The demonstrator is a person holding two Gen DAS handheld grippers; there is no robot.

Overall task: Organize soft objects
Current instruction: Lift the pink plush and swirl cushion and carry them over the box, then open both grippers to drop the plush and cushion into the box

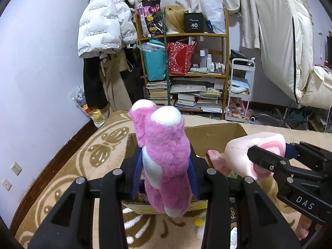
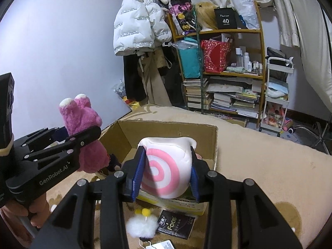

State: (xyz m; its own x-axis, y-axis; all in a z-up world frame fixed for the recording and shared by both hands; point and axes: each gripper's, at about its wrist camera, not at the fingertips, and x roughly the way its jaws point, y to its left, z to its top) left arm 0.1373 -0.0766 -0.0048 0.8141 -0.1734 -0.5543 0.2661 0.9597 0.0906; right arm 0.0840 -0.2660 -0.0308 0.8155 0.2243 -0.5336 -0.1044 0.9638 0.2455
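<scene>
My left gripper is shut on a pink and white plush bear, held upright over the near left part of an open cardboard box. My right gripper is shut on a white plush with pink rings, held over the box near its front wall. The bear also shows in the right wrist view, left of the box, with the left gripper around it. The white plush and right gripper show at right in the left wrist view. A dark plush lies inside the box.
The box stands on a beige patterned blanket. A small white fluffy toy and a black "face" packet lie in front of the box. A cluttered wooden shelf, hanging coats and a white cart stand behind.
</scene>
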